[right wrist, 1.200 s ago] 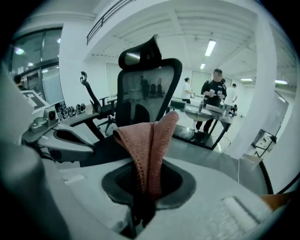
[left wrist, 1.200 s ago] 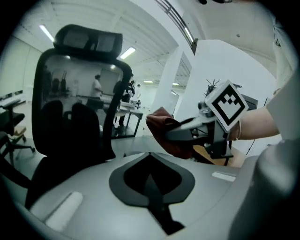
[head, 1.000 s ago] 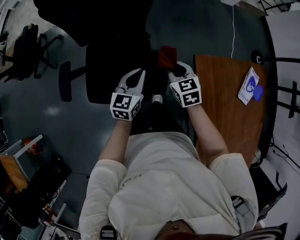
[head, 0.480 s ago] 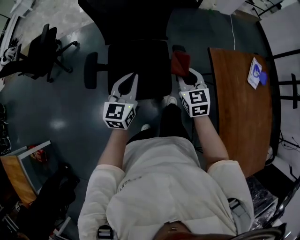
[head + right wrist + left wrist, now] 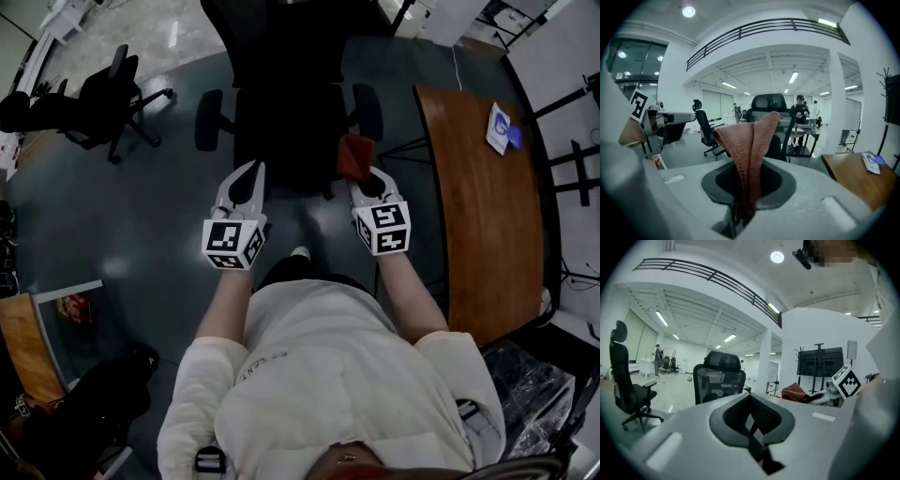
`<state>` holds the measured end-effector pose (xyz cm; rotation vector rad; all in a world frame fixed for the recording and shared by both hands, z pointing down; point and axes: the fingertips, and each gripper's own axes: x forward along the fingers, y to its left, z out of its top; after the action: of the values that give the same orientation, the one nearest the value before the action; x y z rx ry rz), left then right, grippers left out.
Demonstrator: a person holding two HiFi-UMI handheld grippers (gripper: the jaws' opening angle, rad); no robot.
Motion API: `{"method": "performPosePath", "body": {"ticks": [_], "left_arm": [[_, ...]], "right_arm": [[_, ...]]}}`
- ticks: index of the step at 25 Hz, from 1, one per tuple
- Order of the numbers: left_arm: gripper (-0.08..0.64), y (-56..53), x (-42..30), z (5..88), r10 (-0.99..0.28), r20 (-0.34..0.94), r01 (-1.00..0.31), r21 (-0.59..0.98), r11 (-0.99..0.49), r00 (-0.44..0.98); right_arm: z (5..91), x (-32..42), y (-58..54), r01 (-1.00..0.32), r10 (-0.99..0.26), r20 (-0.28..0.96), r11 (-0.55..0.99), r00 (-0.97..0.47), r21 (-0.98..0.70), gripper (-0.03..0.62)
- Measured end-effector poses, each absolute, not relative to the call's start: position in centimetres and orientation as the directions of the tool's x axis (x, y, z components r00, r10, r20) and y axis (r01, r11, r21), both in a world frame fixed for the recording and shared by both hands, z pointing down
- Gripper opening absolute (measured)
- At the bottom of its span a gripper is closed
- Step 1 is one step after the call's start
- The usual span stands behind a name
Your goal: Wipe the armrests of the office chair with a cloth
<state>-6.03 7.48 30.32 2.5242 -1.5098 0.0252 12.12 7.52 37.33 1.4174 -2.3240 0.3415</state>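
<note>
The black office chair (image 5: 286,131) stands straight ahead, its left armrest (image 5: 208,120) and right armrest (image 5: 367,111) sticking out either side of the seat. My right gripper (image 5: 370,176) is shut on a red cloth (image 5: 354,157), which hangs just short of the right armrest. The cloth (image 5: 749,145) stands up folded out of the shut jaws, with the chair's back (image 5: 771,105) behind it. My left gripper (image 5: 247,176) is shut and holds nothing, in front of the seat's near edge. From the left gripper (image 5: 751,404), the chair (image 5: 718,379) and cloth (image 5: 799,392) show beyond.
A wooden desk (image 5: 478,206) runs along the right, close to the right armrest, with a blue and white item (image 5: 500,129) on it. Another black office chair (image 5: 103,94) stands at far left. A low shelf (image 5: 56,319) sits at lower left. People (image 5: 804,110) stand far behind.
Both grippers have drawn back from over the chair's seat to just in front of it. The chair now sits farther up the view. The cloth stays in the right gripper.
</note>
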Motion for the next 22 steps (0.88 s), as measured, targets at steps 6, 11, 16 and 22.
{"method": "performPosePath", "body": {"ticks": [6,11,16,22], "left_arm": [[0.017,17.1,-5.1,29.6,-0.875,0.087,-0.873,0.172,-0.457,0.476],[0.017,25.6,-3.8,28.6,-0.883,0.042,-0.876,0.153,-0.457,0.468],[0.017,31.9,-2.6,28.3,-0.873,0.039,-0.867,0.143,-0.477,0.487],[0.017,35.2,-2.4,26.9,-0.861,0.01,-0.853,0.137,-0.503,0.509]], "right_arm": [[36.5,12.2,17.2,-0.867,-0.78,0.427,0.498,-0.457,-0.018,0.048],[35.2,13.5,24.5,-0.876,-0.801,0.398,0.482,-0.448,-0.016,0.048],[34.6,14.2,30.4,-0.876,-0.805,0.389,0.482,-0.447,-0.01,0.048],[33.8,14.1,34.5,-0.881,-0.812,0.377,0.473,-0.446,-0.022,0.048]]}}
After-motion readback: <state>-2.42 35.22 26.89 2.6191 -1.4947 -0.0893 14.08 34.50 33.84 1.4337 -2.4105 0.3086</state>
